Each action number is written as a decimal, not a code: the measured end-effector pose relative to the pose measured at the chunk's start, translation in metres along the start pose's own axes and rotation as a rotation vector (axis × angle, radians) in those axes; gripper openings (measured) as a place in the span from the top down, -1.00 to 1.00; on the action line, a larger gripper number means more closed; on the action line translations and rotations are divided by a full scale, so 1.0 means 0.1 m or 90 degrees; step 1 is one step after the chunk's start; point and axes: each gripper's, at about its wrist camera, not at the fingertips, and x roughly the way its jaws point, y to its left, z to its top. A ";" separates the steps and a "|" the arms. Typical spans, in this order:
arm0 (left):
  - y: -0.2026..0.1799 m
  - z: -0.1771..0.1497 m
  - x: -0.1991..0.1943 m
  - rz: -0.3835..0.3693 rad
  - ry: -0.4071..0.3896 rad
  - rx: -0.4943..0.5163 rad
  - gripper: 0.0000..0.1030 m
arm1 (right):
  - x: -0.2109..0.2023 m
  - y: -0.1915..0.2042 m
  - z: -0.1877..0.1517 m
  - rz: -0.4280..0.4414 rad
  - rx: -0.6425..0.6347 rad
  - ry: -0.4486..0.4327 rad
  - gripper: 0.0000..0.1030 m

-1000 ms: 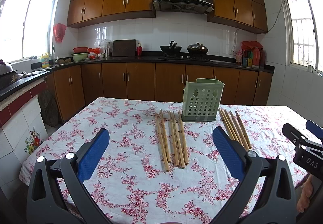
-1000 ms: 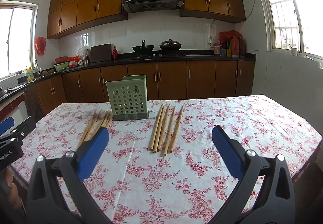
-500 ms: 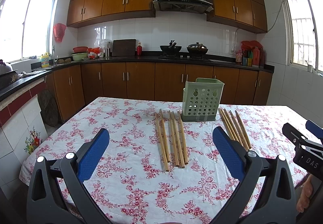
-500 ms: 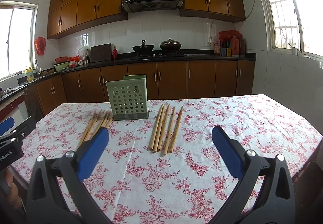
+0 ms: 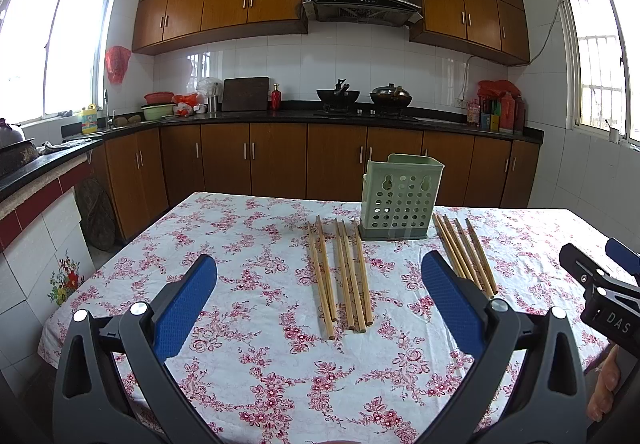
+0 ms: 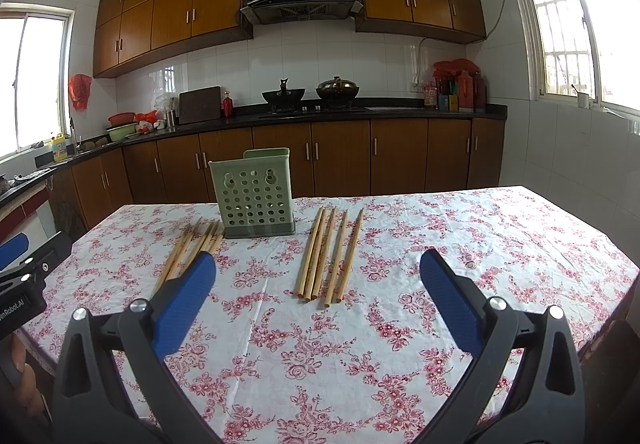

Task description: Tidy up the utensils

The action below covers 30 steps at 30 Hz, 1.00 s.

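Note:
A pale green perforated utensil holder (image 5: 400, 198) (image 6: 254, 194) stands upright near the far side of the table. Several wooden chopsticks (image 5: 340, 272) (image 6: 192, 248) lie side by side to its left, and a second group of chopsticks (image 5: 466, 252) (image 6: 330, 254) lies to its right. My left gripper (image 5: 316, 286) hovers open above the near table, just short of the left group, with nothing between its blue pads. My right gripper (image 6: 316, 286) is open too, just short of the right group. Each gripper shows at the other view's edge.
The table (image 5: 248, 244) wears a white cloth with red flowers. Behind it run brown kitchen cabinets (image 5: 280, 160) and a dark counter with pots and bottles. A person's fingers (image 6: 18, 360) hold the left gripper's handle.

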 end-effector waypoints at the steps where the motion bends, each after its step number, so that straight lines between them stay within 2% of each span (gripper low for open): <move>1: 0.00 0.00 0.00 0.000 0.000 0.000 -0.97 | 0.00 0.00 0.00 0.000 0.000 0.000 -0.93; 10: -0.01 0.00 0.01 0.001 0.004 0.000 -0.97 | -0.04 0.01 0.01 -0.001 0.002 0.006 -0.93; 14: 0.03 0.01 0.05 0.005 0.019 -0.004 -0.97 | 0.10 -0.02 0.00 -0.001 0.008 0.022 -0.93; 18: 0.11 -0.04 0.32 0.036 0.076 -0.019 -0.97 | 0.31 -0.09 0.02 -0.018 0.018 0.067 -0.93; 22: 0.31 0.01 0.61 0.046 0.143 -0.042 -0.97 | 0.72 -0.22 0.08 -0.040 0.037 0.145 -0.90; 24: 0.39 0.02 0.73 0.048 0.167 -0.048 -0.97 | 0.97 -0.30 0.11 -0.047 0.048 0.187 -0.77; 29: 0.59 0.03 1.05 0.018 0.235 -0.093 -0.96 | 1.62 -0.51 0.11 -0.036 0.109 0.289 -0.10; 30: 0.62 0.02 1.11 0.014 0.248 -0.099 -0.96 | 1.75 -0.52 0.09 -0.033 0.113 0.303 -0.03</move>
